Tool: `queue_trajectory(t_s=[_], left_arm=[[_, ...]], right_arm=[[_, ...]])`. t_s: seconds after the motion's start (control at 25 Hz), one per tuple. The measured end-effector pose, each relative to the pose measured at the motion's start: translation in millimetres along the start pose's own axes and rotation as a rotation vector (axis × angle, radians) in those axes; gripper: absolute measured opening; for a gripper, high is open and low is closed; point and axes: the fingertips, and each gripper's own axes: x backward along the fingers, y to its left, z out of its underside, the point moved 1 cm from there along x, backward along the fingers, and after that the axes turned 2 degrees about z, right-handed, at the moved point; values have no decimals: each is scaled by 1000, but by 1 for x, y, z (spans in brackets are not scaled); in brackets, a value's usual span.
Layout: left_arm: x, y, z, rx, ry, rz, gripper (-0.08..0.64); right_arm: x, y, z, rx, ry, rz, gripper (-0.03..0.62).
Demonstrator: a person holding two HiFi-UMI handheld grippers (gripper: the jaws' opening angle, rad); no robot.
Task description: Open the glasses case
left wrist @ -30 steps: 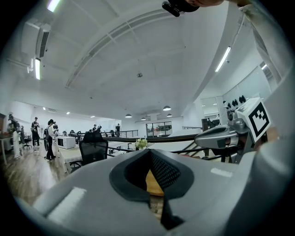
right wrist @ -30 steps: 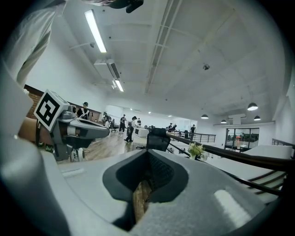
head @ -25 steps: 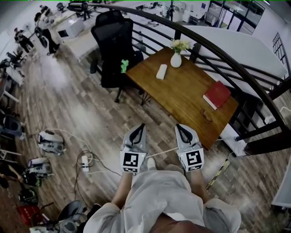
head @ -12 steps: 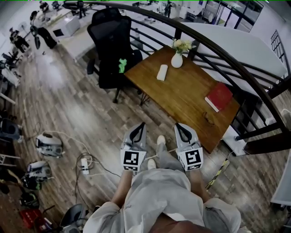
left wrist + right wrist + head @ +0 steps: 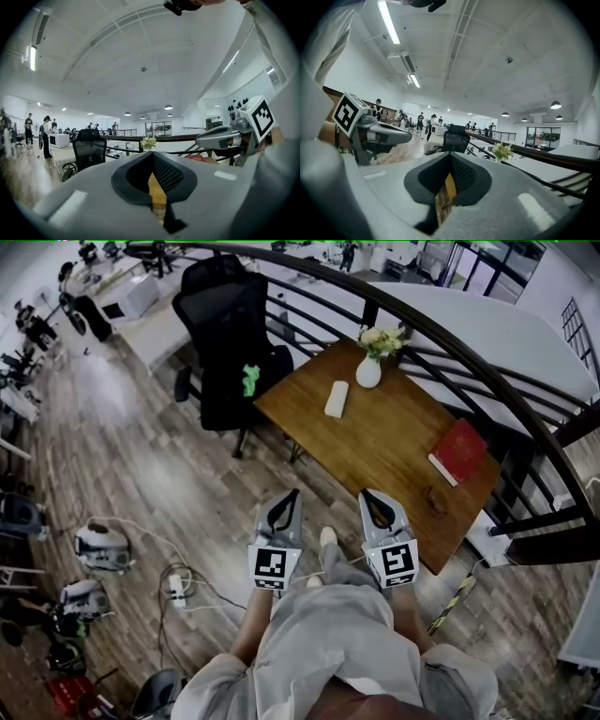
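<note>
A white glasses case (image 5: 336, 398) lies shut on the far part of a wooden table (image 5: 394, 442), left of a white vase of flowers (image 5: 368, 371). Both grippers are held side by side in front of the person's body, above the floor and short of the table's near edge. The left gripper (image 5: 291, 495) and the right gripper (image 5: 372, 496) both point towards the table, jaws together, with nothing between them. In the left gripper view the left gripper (image 5: 152, 187) shows only a thin slit between its pads; the right gripper (image 5: 443, 197) looks the same in its own view. The case is hidden in both gripper views.
A red book (image 5: 457, 452) and a pair of glasses (image 5: 437, 501) lie at the table's right end. A black office chair (image 5: 230, 334) stands left of the table. A dark curved railing (image 5: 469, 357) runs behind it. Cables and machines (image 5: 101, 547) lie on the floor at the left.
The person has stepped forward, so the table sits a little nearer and more to the right in the head view. Both grippers keep their pose and stay shut.
</note>
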Motion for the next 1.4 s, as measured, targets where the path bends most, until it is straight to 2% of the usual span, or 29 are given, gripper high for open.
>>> queue_trajectory(t_s=[0.32, 0.84, 1.04, 1.4], left_arm=[[-72, 33, -4, 6, 24, -16, 20], [-180, 78, -12, 2, 72, -111, 20], [-202, 89, -14, -8, 93, -124, 20], [-240, 105, -18, -30, 89, -101, 20]], right_arm=[[-70, -46, -1, -11, 11, -29, 3], [-176, -124, -1, -35, 3, -132, 3], [-204, -136, 1, -58, -1, -161, 3], [-234, -151, 3, -81, -5, -154, 3]])
